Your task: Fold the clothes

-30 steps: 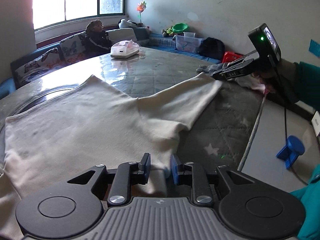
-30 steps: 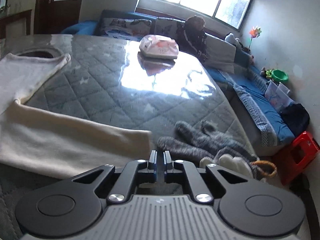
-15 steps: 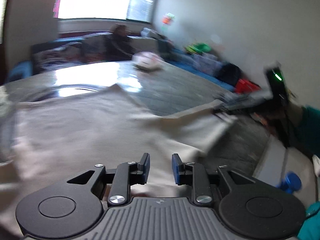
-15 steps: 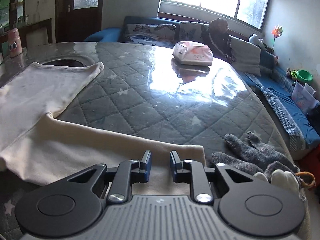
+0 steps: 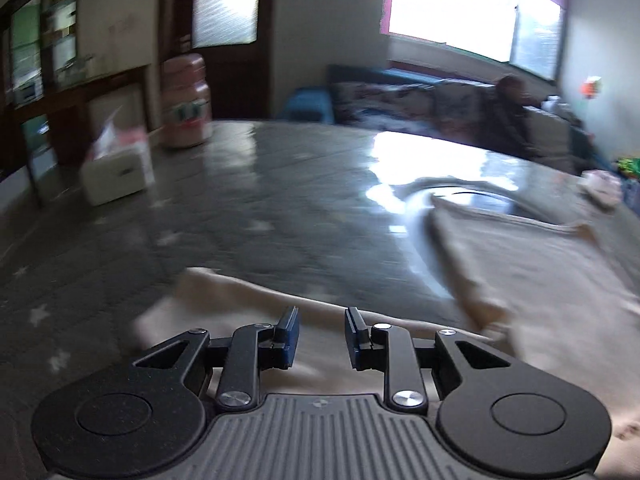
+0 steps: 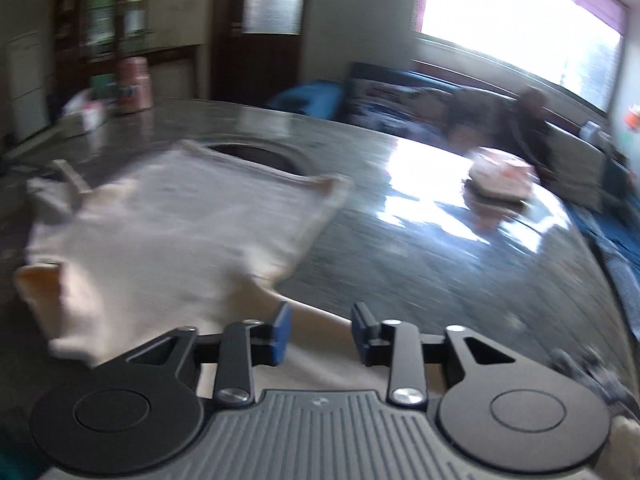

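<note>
At the left of the left wrist view a white box point(image 5: 118, 174) and pink jar point(image 5: 186, 102) stand on the grey quilted table point(image 5: 248, 216). The cream garment point(image 5: 540, 264) lies lower right. The left gripper point(image 5: 322, 330) and right gripper point(image 6: 320, 328) both hover spread over its cloth, holding nothing; a pink bundle point(image 6: 502, 178) sits at right.

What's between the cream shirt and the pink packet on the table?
In the right wrist view, only bare shiny grey tabletop lies between the cream shirt and the pink packet; nothing else sits in that stretch.
</note>
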A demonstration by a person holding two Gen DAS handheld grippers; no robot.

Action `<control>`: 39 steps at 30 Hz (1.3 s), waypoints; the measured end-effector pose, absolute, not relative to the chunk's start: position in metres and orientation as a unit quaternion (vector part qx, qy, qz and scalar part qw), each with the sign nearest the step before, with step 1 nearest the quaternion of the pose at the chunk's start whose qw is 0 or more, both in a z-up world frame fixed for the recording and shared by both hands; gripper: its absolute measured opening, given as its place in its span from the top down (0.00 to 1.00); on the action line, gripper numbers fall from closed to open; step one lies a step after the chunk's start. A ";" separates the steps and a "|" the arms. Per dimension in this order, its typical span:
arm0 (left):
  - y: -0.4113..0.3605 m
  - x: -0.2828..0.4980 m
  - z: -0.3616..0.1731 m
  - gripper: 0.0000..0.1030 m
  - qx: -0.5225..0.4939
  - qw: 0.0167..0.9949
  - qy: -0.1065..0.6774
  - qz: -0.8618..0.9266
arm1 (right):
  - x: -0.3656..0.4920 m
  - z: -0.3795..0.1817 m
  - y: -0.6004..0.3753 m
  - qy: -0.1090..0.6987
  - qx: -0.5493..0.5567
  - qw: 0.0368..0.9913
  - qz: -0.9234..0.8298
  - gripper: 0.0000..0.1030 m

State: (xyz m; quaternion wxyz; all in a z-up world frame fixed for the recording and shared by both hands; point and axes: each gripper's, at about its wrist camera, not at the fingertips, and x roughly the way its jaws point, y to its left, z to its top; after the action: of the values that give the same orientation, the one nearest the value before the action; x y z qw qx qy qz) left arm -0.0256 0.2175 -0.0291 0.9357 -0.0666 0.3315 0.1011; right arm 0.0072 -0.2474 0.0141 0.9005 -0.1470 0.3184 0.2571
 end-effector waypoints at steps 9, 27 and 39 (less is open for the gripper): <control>0.252 0.002 -0.034 0.63 -0.063 0.933 0.327 0.139 | 0.000 0.015 -0.153 0.306 -0.188 0.847 0.393 0.65; 0.269 -0.024 -0.039 0.93 -0.072 0.927 0.308 0.202 | -0.052 -0.010 -0.005 0.275 -0.260 0.739 0.558 0.74; 0.282 -0.027 -0.027 0.99 -0.085 0.930 0.289 0.211 | -0.060 -0.021 0.001 0.291 -0.256 0.726 0.568 0.96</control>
State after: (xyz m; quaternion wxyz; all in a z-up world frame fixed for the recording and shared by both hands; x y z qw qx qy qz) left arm -0.0270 0.2822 -0.0272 0.9300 -0.0848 0.2887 0.2112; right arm -0.0598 0.0008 -0.0215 0.7261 -0.2563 0.2909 0.5678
